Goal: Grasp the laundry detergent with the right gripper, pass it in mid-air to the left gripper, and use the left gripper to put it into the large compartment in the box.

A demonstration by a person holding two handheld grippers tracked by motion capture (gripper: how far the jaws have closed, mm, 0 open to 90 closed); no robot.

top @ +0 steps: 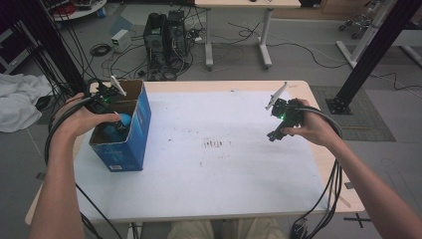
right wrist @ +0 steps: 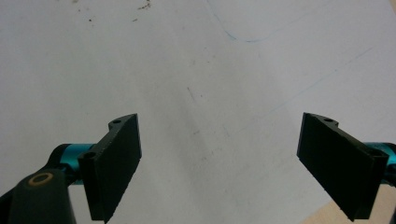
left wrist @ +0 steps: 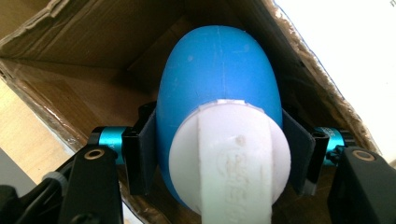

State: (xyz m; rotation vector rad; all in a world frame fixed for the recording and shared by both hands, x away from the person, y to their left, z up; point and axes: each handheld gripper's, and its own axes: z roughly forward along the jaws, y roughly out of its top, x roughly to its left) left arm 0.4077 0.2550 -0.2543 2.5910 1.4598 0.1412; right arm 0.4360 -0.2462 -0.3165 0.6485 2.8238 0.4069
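We have the left hand-held gripper [left wrist: 219,158] clamped on a blue egg-shaped object [left wrist: 219,79], pads pressed against both of its sides. The object has a white round cap [left wrist: 229,154] with a raised white strip across it, facing the left gripper view's camera. It sits inside the open cardboard box [left wrist: 84,60], brown walls all around it; we can't tell whether it touches the bottom.

In the high view the left hand [top: 82,119] holds the left hand-held gripper [top: 118,124] down into the box's open top, blue object [top: 124,119] visible just under the rim. The box [top: 129,144] is blue outside and stands upright at the left edge of the tabletop [top: 214,184], flaps up.

The right hand-held gripper [right wrist: 219,163] has its jaws wide apart, nothing between them, over bare white tabletop [right wrist: 210,70]. In the high view the right hand-held gripper [top: 278,132] is in the right hand [top: 306,127] at the right side, well apart from the box, pointing down toward the surface.

Mid-tabletop: a small patch of dark specks [top: 214,144]. Beyond the far edge: a computer tower [top: 166,35] and loose cables [top: 239,35] on the floor.
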